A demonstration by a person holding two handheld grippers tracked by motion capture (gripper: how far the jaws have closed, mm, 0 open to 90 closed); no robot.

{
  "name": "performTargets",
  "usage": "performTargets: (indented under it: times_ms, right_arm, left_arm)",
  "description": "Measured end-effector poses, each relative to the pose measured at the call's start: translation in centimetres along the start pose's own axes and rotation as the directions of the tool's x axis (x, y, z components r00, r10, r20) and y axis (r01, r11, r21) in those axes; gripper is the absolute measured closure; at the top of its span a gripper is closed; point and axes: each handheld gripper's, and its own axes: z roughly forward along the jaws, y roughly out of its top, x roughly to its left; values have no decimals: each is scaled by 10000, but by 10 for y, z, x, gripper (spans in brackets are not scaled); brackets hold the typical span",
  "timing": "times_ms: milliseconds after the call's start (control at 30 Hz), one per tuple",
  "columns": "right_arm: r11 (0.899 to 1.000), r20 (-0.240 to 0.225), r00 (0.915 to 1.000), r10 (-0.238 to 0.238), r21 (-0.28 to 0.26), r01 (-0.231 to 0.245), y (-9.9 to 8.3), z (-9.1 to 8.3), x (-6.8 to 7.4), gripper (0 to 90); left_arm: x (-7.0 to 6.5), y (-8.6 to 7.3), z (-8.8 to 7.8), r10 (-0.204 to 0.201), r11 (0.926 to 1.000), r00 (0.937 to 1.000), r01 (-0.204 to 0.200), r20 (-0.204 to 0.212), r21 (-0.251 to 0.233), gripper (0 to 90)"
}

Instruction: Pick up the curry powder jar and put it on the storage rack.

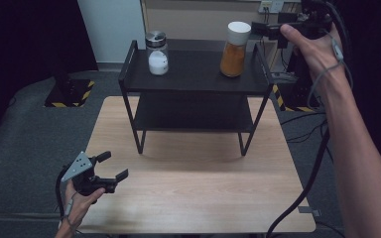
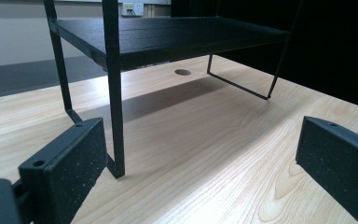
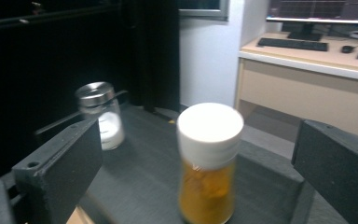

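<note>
Orange powder fills the jar with the white cap, and that jar stands on the top shelf of the black rack, toward its right end. My right claw is up beside it, level with the cap, its tips just to the right of the cap in the high view. In the right gripper view the jar stands between my two jaws, which are spread wide and clear of it on both sides; the claw is released and grasps nothing. My right hand holds it from the right of the rack.

On the same shelf, toward the left end and well apart from the orange jar, stands a glass shaker with a metal lid and white grains in its lower part. In the right gripper view the shaker shows beyond my left jaw.

The rack sits at the far half of the wooden table. My left claw hovers low over the table's near left corner, jaws apart and empty, held in my left hand. In the left gripper view it looks along the table at a rack leg.
</note>
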Motion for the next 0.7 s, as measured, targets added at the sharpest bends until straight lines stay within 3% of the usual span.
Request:
performTargets:
  times_ms: [267, 367, 533, 700]
  right_arm:
    - [9976, -664, 9957, -648, -273, 631, -43, -31, 9, 27]
    - [9945, -655, 9927, -1014, -335, 994, -64, -44, 18, 25]
    - [9966, -1253, 9888, -817, -234, 794, -99, -55, 19, 20]
    - [9972, -1397, 9875, -733, -253, 705, -139, -63, 25, 17]
  left_arm:
    - [0, 1, 3, 89, 9999, 9999, -90, 72, 96, 6]
    - [-1, 1, 2, 90, 9999, 9999, -91, 81, 78, 6]
    - [-3, 1, 1, 82, 10000, 9999, -82, 87, 42, 6]
    - [-6, 1, -1, 72, 10000, 9999, -72, 72, -14, 7]
